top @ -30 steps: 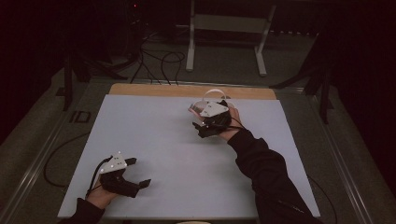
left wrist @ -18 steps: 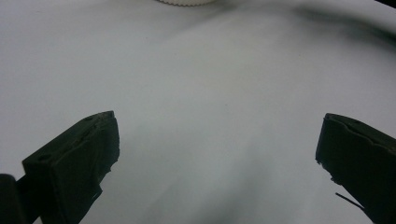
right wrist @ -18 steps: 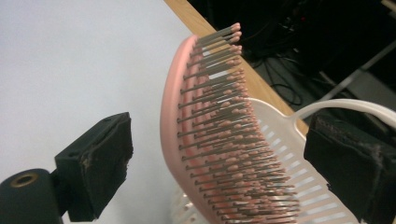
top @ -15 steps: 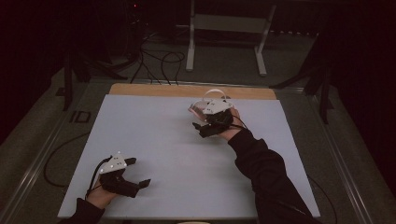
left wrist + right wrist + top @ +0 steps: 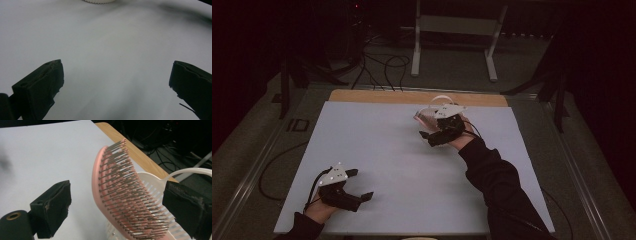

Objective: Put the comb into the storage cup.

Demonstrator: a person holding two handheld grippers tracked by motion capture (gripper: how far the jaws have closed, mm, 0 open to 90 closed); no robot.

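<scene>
my right gripper (image 5: 116, 205) hangs released at the far side of the white worktop (image 5: 387, 165), jaws wide on either side of a pink hairbrush (image 5: 120, 195) that leans bristles-up in a white basket (image 5: 155, 187). my left gripper (image 5: 357, 185) rests near the front edge, jaws apart and holding nothing.

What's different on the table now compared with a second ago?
Very little. The right tongs have shifted slightly at the far side of the table, hovering open around the pink hairbrush that sits in the white basket; nothing was grabbed or let go. The left tongs stay open near the front edge of the white table.
</scene>
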